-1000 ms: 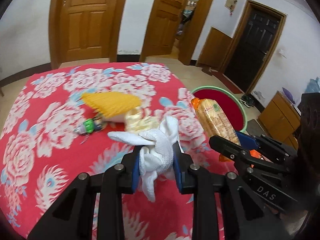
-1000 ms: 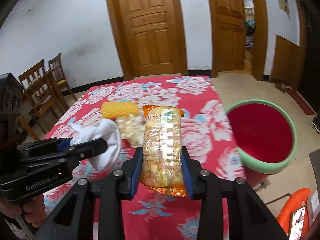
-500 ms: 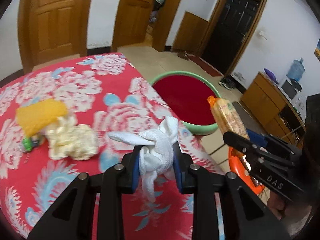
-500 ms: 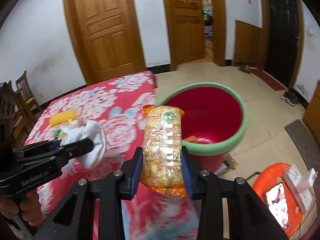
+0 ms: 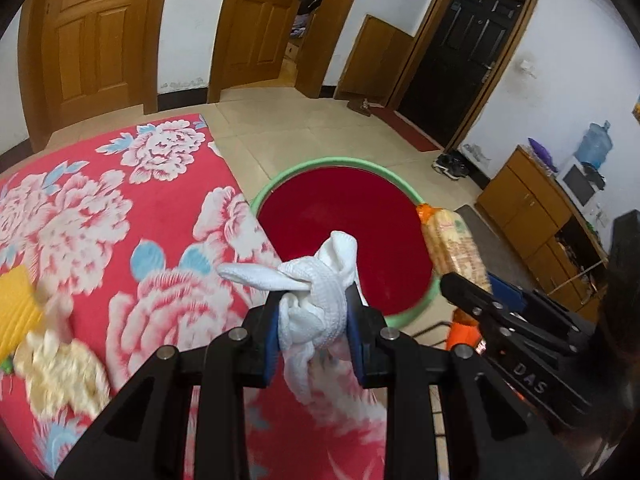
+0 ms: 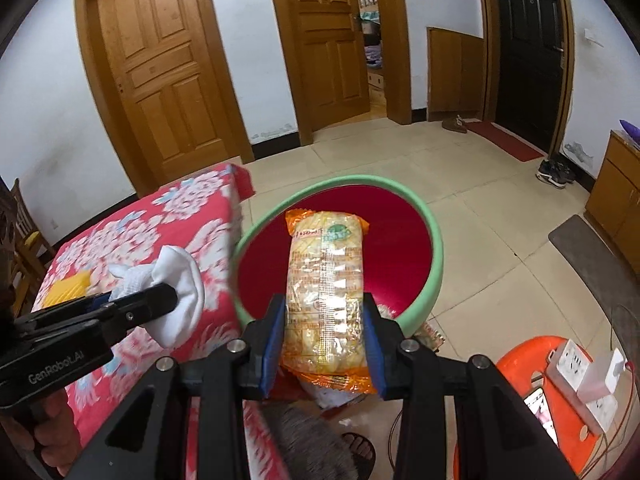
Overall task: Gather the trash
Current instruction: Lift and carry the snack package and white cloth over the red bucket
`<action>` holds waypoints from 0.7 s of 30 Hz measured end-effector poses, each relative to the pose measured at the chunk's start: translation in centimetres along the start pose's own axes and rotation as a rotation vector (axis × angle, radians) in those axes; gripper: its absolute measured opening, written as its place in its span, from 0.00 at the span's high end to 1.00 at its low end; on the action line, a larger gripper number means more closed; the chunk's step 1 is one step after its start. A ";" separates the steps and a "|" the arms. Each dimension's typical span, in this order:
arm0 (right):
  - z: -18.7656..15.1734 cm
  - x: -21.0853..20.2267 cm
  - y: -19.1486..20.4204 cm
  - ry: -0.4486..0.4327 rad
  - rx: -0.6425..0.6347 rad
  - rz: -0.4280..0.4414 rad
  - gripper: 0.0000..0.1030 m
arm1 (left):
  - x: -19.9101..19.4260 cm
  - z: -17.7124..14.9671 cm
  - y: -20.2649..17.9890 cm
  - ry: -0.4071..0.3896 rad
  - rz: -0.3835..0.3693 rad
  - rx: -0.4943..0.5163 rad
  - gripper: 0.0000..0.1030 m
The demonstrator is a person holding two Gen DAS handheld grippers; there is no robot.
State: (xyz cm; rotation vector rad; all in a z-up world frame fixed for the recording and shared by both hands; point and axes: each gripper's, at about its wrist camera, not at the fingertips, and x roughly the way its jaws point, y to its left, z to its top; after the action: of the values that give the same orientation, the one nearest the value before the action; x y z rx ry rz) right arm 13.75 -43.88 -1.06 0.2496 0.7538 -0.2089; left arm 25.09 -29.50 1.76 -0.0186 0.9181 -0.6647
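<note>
Trash in hand: left gripper [image 5: 314, 326] is clamping a crumpled white cloth wad [image 5: 316, 300] tight between its fingers; right gripper [image 6: 325, 342] is squeezing a long clear-and-orange snack packet [image 6: 325, 300], fingers narrowed around its lower half.
Where it's heading: both loads are hanging over or right at the round red bin with the green rim [image 5: 280, 178], which is sitting on the floor just beside the desk with the red floral cloth [image 5: 120, 220].
Still waiting: yellow ribbed wrapper [image 5: 16, 304] and pale crumpled paper [image 5: 60, 368] are lying on the desk.
What might go wrong: I'm guessing the cloth is sitting near the bin's near rim, so letting go now could be dropping it on the rim or floor. The long packet could be tipping out over the edge too.
Room: the two grippers are close side by side, so they could be bumping; open tile floor beyond the bin, orange stool [image 6: 532, 354] near the right.
</note>
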 end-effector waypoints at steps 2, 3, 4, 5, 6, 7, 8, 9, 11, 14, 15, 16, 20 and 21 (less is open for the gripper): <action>0.7 0.9 -0.5 0.003 0.004 -0.006 0.62 | 0.9 0.6 -0.3 -0.015 0.050 0.027 0.73; 1.0 1.4 -0.7 0.004 0.004 -0.010 0.62 | 1.2 0.8 -0.6 -0.023 0.067 0.047 0.73; 1.2 1.6 -0.8 0.002 0.002 -0.011 0.62 | 1.4 0.9 -0.8 -0.026 0.072 0.061 0.73; 1.4 1.9 -0.9 0.000 -0.001 -0.014 0.62 | 1.8 1.2 -0.9 -0.022 0.066 0.065 0.73; 1.5 2.2 -1.0 0.000 -0.005 -0.016 0.62 | 2.1 1.5 -1.0 -0.017 0.059 0.064 0.73; 1.7 2.6 -1.2 0.001 -0.005 -0.019 0.62 | 2.5 1.8 -1.0 -0.013 0.055 0.060 0.73; 1.9 3.1 -1.4 0.006 0.001 -0.020 0.62 | 3.0 2.2 -1.0 -0.011 0.055 0.059 0.73; 2.0 3.6 -1.6 0.012 0.009 -0.019 0.62 | 3.6 2.6 -1.0 -0.008 0.054 0.057 0.73; 2.2 4.5 -1.9 0.022 0.021 -0.023 0.62 | 4.5 3.1 -0.9 0.001 0.051 0.050 0.73; 2.3 5.3 -1.9 0.021 0.010 -0.034 0.62 | 5.9 3.7 -0.8 0.015 0.037 0.045 0.72; 2.3 5.5 -1.9 0.023 0.007 -0.040 0.61 | 6.2 3.8 -0.8 0.019 0.039 0.047 0.72; 2.3 5.8 -1.8 0.029 0.003 -0.044 0.61 | 6.6 3.9 -0.9 0.023 0.047 0.050 0.71; 2.3 6.8 -2.2 0.047 0.019 -0.035 0.57 | 7.3 4.2 -0.8 0.032 0.079 0.056 0.62; 2.3 7.0 -2.3 0.050 0.025 -0.037 0.54 | 7.4 4.2 -0.8 0.034 0.078 0.055 0.59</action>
State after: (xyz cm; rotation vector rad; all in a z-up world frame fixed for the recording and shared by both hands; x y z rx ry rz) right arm 19.58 -47.46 -4.61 0.2650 0.8065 -0.2481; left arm 30.91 -35.15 -0.77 0.0777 0.9276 -0.6191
